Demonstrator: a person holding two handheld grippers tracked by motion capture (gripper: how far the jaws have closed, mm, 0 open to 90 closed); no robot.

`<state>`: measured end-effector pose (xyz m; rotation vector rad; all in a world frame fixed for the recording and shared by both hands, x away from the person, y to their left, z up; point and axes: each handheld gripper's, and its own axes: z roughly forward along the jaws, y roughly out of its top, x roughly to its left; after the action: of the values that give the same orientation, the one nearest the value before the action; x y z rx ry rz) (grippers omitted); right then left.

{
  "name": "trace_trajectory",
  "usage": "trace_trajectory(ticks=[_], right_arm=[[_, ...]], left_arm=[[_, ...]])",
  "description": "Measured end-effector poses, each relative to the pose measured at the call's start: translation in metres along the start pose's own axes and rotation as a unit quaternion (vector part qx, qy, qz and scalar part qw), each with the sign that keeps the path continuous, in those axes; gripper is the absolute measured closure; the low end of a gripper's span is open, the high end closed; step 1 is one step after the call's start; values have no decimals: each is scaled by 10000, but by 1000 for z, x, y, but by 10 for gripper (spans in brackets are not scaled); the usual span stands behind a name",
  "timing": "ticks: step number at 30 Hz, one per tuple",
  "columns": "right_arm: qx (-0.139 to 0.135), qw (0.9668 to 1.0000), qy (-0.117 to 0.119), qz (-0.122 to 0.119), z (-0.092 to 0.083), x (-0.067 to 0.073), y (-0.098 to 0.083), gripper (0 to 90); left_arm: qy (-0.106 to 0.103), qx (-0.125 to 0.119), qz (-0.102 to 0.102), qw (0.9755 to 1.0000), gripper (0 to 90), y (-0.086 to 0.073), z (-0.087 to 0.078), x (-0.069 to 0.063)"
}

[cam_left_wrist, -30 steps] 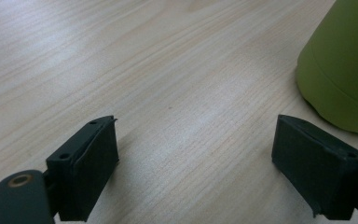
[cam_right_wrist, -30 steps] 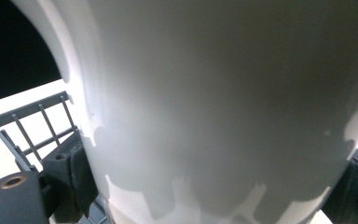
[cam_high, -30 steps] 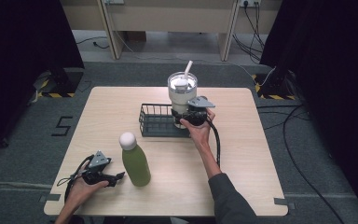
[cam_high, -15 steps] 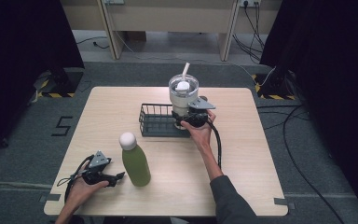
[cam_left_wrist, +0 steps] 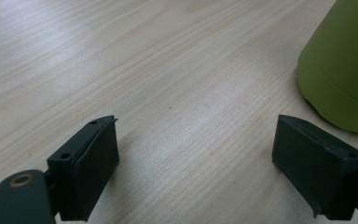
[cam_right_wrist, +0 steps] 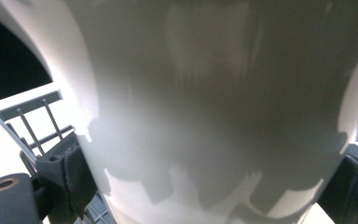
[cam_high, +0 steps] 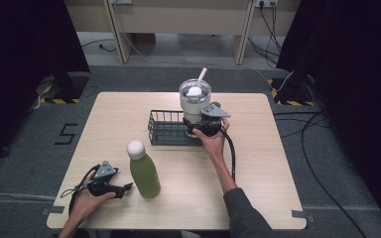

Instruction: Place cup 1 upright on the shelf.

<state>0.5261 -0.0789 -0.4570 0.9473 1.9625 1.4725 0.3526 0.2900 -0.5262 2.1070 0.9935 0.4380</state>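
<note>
The cup (cam_high: 195,101) stands in the basket (cam_high: 163,130) at its right end, the right tool (cam_high: 198,128) just loosening around it. The bottle (cam_high: 143,169) waits outside, beside the open left tool (cam_high: 121,188).

Tumbler (cam_high: 195,101) stands in the wire basket's (cam_high: 166,128) right end, mid-table (cam_high: 258,163). Bottle (cam_high: 144,169) nearer the person, left of centre (well apart from basket), left gripper (cam_high: 125,188) just beside it.

Only legible mark: digit "5" (cam_high: 67,134) on grey floor (cam_high: 25,148), left of table (cam_high: 258,198).
</note>
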Motion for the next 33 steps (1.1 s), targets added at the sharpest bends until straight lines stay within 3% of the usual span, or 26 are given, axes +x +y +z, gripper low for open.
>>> trace_trajectory(ticks=[6,33], right_arm=[[26,9999,-91,-139,-3,2,3,95],[191,9997,-93,-146,-25,3,10,117]], left_arm=[[-3,-1,-2,10000,135,0,0,0],[-2,-3,0,10000,136,0,0,0]])
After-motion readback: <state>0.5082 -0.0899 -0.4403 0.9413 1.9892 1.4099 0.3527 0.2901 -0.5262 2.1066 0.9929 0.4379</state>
